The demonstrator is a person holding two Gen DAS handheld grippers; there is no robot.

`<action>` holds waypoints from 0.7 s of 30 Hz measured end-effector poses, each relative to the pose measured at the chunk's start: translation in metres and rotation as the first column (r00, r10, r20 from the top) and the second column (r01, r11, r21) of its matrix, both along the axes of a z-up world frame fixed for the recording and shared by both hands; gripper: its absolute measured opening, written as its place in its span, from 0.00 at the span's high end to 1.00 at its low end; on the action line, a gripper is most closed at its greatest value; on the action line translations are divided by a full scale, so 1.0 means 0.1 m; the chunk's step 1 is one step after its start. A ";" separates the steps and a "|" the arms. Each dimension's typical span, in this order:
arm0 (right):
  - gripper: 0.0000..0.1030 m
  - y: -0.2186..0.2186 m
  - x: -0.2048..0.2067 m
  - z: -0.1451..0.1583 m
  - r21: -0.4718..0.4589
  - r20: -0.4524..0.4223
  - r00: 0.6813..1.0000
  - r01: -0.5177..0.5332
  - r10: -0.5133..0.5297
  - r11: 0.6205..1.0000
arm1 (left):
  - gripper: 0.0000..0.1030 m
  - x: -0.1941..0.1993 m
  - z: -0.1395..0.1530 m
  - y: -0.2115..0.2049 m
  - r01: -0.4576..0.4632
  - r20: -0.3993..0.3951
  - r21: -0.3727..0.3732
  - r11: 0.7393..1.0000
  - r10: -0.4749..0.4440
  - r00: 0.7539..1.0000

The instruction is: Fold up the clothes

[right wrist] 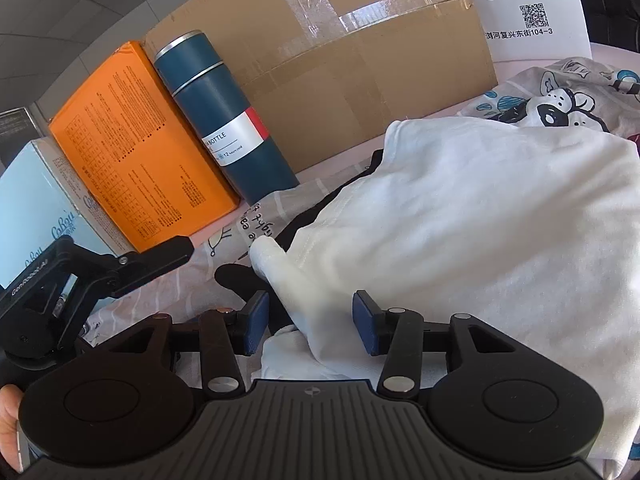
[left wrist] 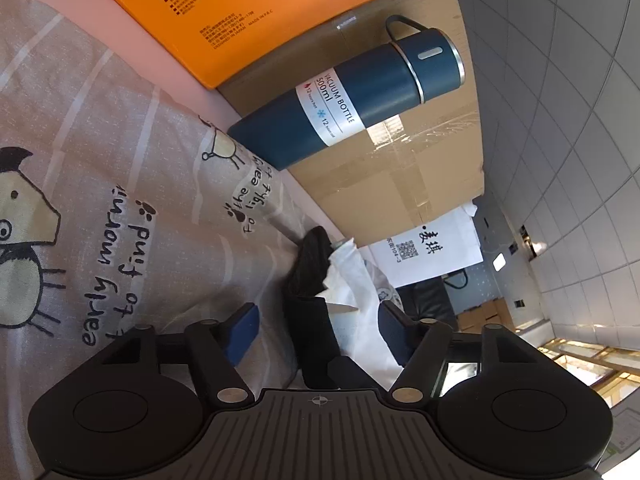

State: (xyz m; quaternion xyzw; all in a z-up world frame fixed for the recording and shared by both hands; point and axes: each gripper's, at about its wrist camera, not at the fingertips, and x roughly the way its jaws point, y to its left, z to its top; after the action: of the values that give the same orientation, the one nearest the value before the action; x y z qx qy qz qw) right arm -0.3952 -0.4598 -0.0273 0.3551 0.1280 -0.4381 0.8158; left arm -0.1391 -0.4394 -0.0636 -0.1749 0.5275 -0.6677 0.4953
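A white garment (right wrist: 472, 216) lies bunched on a printed bedsheet (left wrist: 120, 160), over a black garment (right wrist: 244, 280). My right gripper (right wrist: 310, 322) is open, its blue pads either side of a rolled white edge of the garment. My left gripper (left wrist: 316, 330) is open around black fabric (left wrist: 312, 264) with white cloth (left wrist: 352, 280) just beyond it. The left gripper also shows in the right wrist view (right wrist: 160, 256), at the left beside the clothes.
A blue vacuum bottle (right wrist: 224, 120) stands at the back against a cardboard box (right wrist: 360, 60). An orange box (right wrist: 136, 148) and a pale blue box (right wrist: 36, 208) stand to its left. A white sign (right wrist: 524, 8) and a printed grey garment (right wrist: 560, 96) are at right.
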 end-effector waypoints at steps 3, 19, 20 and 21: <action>0.54 -0.01 -0.03 -0.01 0.008 0.026 1.000 -0.006 0.006 1.000 | 0.39 -0.02 -0.01 -0.01 0.005 0.010 0.001 1.000 -0.005 1.000; 0.95 -0.01 -0.16 0.06 -0.053 0.086 0.986 0.146 -0.142 0.988 | 0.62 -0.24 -0.04 -0.23 0.013 0.117 0.036 0.999 -0.017 0.993; 0.95 -0.01 -0.17 0.07 -0.058 0.089 0.984 0.158 -0.152 0.986 | 0.62 -0.29 -0.04 -0.27 0.023 0.125 0.037 0.999 -0.028 0.992; 0.95 -0.01 -0.18 0.08 -0.064 0.095 0.982 0.171 -0.164 0.983 | 0.62 -0.34 -0.03 -0.30 0.033 0.136 0.036 0.999 -0.038 0.990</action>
State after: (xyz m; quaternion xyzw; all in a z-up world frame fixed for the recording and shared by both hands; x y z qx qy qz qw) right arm -0.4136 -0.4608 -0.0195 0.3543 0.0450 -0.4931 0.7933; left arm -0.1734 -0.4692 -0.0670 -0.1110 0.5065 -0.6779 0.5211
